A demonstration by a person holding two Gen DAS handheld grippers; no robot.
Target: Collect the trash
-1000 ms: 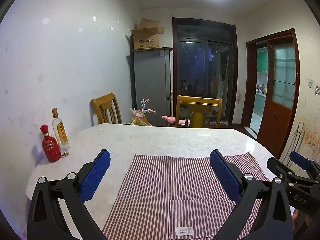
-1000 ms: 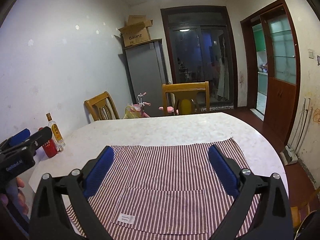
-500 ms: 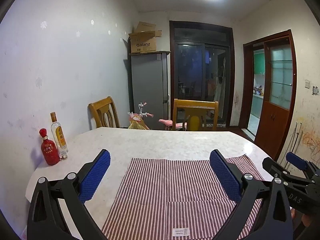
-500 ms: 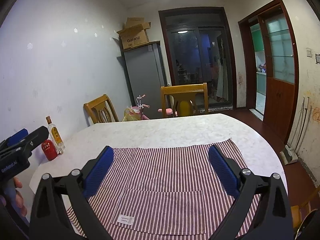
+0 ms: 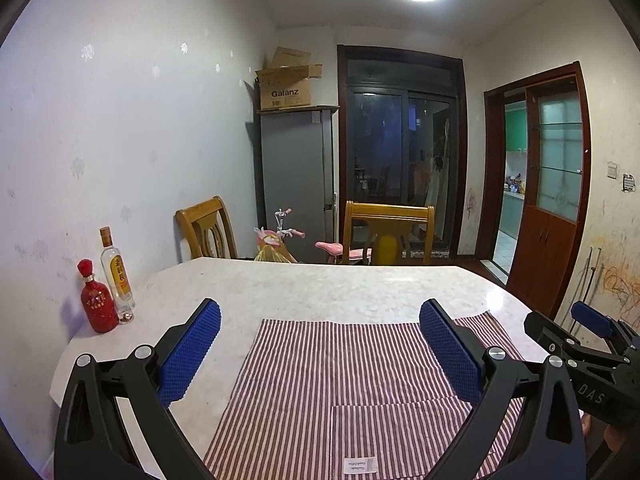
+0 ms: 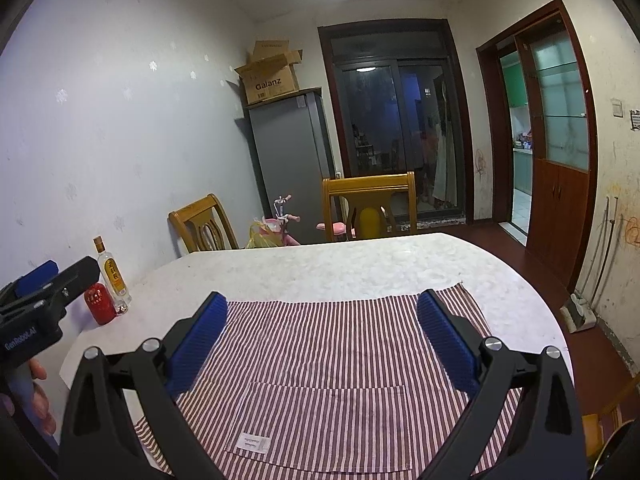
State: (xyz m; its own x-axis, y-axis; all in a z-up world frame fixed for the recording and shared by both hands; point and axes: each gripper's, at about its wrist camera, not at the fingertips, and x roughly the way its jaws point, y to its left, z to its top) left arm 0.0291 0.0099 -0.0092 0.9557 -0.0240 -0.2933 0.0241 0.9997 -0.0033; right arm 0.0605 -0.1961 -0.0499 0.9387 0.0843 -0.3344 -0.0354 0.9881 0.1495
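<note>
While poised above the pale marbled surface (image 5: 320, 280), takes in at far left a red bottle (image 5: 96, 304) standing upright against the wall, just beside a taller clear bottle (image 5: 117, 276) with a yellow label. Cannot tell whether either counts as trash; spots nothing else loose on the surface that clearly does.

Further right, shows the left gripper (image 5: 319, 312) with its blue fingers (image 5: 188, 356) spread wide apart, clamped on nothing, above a red-and-white striped cloth (image 5: 340, 360) lying flat on the surface, with a small white label (image 5: 360, 465) near the cloth's close edge.

Beyond the far edge, picks out a wooden chair (image 5: 206, 228), a grey fridge (image 5: 296, 184) topped by a Galanz cardboard box (image 5: 286, 92), a pink tricycle (image 5: 280, 240), then a second wooden chair (image 5: 388, 216) before dark glass doors (image 5: 400, 160).

At right, finds the right gripper (image 6: 322, 303) alongside, fingers likewise wide apart and empty, over the same cloth.
</note>
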